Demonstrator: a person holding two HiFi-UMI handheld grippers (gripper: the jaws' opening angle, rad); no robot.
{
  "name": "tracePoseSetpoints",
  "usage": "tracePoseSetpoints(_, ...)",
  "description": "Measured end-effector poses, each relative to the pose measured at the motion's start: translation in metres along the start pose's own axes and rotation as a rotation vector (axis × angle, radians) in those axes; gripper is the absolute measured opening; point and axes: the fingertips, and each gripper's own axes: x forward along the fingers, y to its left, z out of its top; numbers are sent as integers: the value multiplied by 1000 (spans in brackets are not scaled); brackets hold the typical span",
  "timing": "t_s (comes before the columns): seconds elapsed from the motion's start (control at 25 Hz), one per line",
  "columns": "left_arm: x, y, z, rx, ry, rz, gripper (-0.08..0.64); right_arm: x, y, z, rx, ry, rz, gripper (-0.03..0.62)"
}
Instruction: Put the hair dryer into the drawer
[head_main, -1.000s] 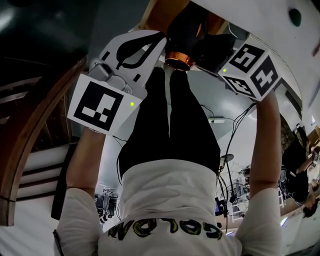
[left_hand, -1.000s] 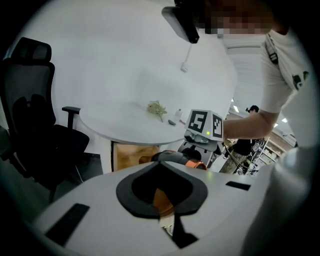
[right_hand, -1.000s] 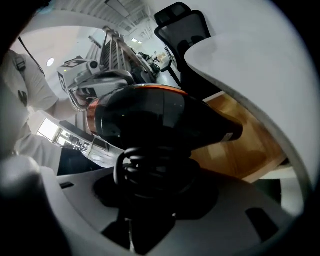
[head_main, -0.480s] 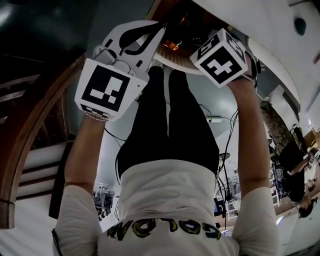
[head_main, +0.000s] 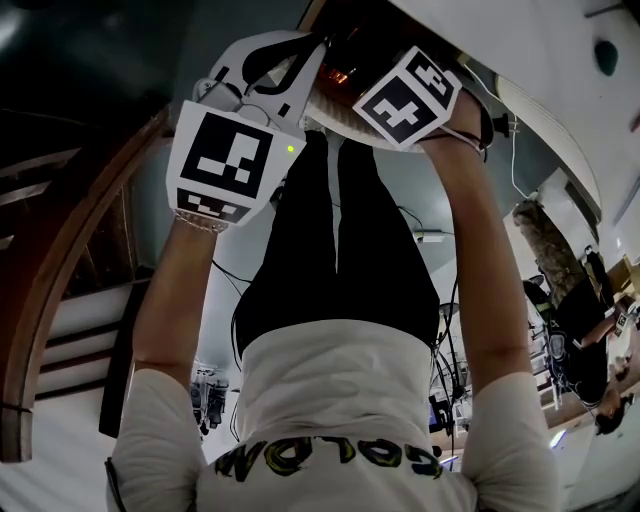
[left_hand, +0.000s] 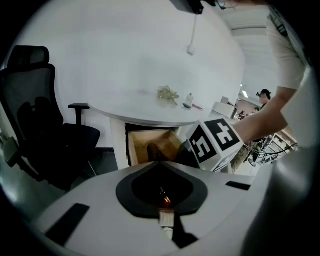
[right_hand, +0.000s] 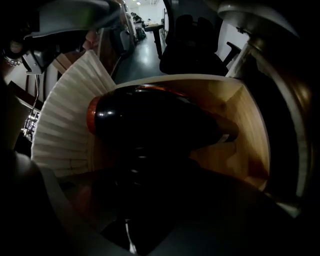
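The drawer (left_hand: 142, 143) stands pulled out under the curved rim of the white table (left_hand: 150, 75). Its mouth is a narrow box: in the right gripper view the far wall and the right-hand wall close in round the hair dryer (right_hand: 150, 120), and a white pleated panel (right_hand: 65, 125) lies hard against the left side. That leaves little slack on any side. Outside the drawer there is more room, with dark floor in front and a black office chair (left_hand: 40, 130) well apart. The drawer is bare pale wood, flat-sided and square-cornered. The dryer is glossy black plastic, rounded, with a copper-orange ring at one end. The table top is smooth and matt, and the panel is ribbed like a folded fan. The right gripper (right_hand: 140, 210) points down into the drawer with the forearm stretched out above it. It is clamped wide on the dryer's handle, and the body hangs within the drawer's walls; whether it rests on the bottom I cannot tell. The left gripper (left_hand: 161, 165) slants down just beside the right gripper's marker cube (left_hand: 215, 142). Its white plates are closed tip to tip round a dark teardrop gap, with nothing clearly held.
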Motion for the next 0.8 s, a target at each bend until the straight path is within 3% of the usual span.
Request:
tracePoseSetpoints(0.36, -2, 4, -20, -2, 38, 21, 12, 24, 4, 12, 20, 39, -48, 247)
tracePoseSetpoints(0.64, 1, -2, -11, 2, 46, 46, 12, 34, -6, 6, 42, 55, -74, 253)
tracePoseSetpoints(0.8, -7, -6, -3, -17, 34, 64, 12, 26, -9, 4, 74, 32, -69, 289)
